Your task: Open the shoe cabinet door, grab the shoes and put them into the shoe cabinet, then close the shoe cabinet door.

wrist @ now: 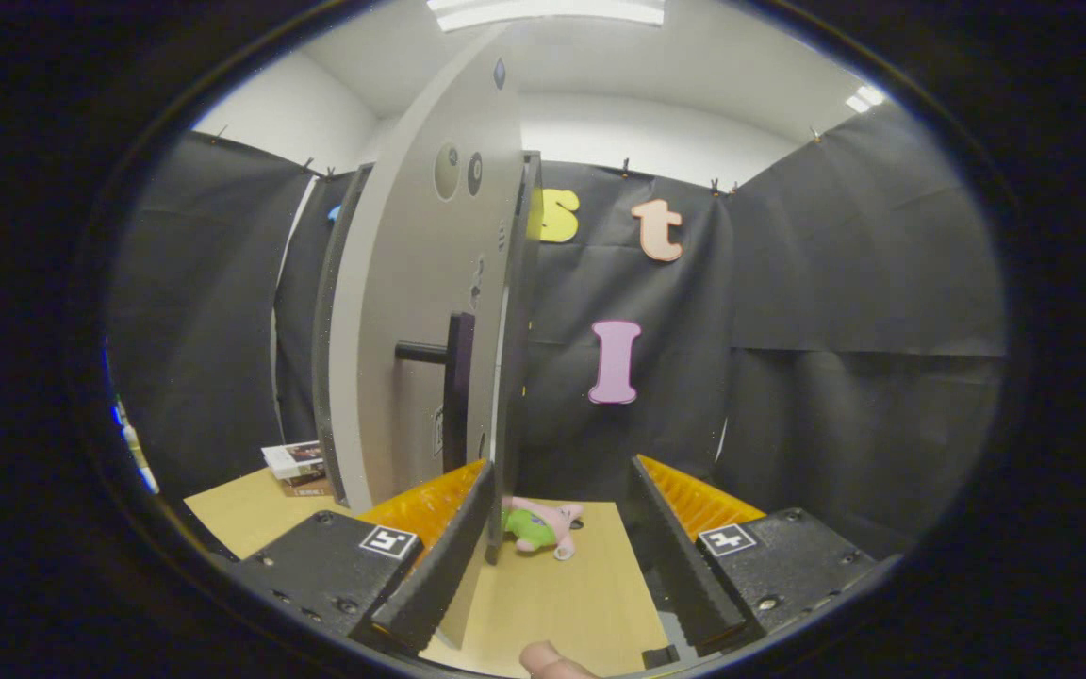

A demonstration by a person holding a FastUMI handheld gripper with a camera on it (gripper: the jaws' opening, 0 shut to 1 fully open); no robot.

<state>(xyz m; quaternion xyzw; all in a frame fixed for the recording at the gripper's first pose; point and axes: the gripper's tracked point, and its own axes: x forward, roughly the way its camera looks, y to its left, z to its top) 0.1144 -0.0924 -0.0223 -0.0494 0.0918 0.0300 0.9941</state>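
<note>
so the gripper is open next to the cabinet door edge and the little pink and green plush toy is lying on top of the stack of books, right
Not quite. In the gripper view the pink and green plush toy lies on the wooden table, just ahead of the open gripper, not on the stack of books, which sits beyond the cabinet door. The rest holds: the fingers are apart, one beside the door's edge.

We note a small plush toy (543,525), pink with a green part, lying on the light wooden table (567,604). A short stack of books (296,468) rests on the same table, toward its far edge against the black cloth wall (845,321). Above the cloth we observe white walls and a ceiling light panel (548,9), which is lit.
</note>
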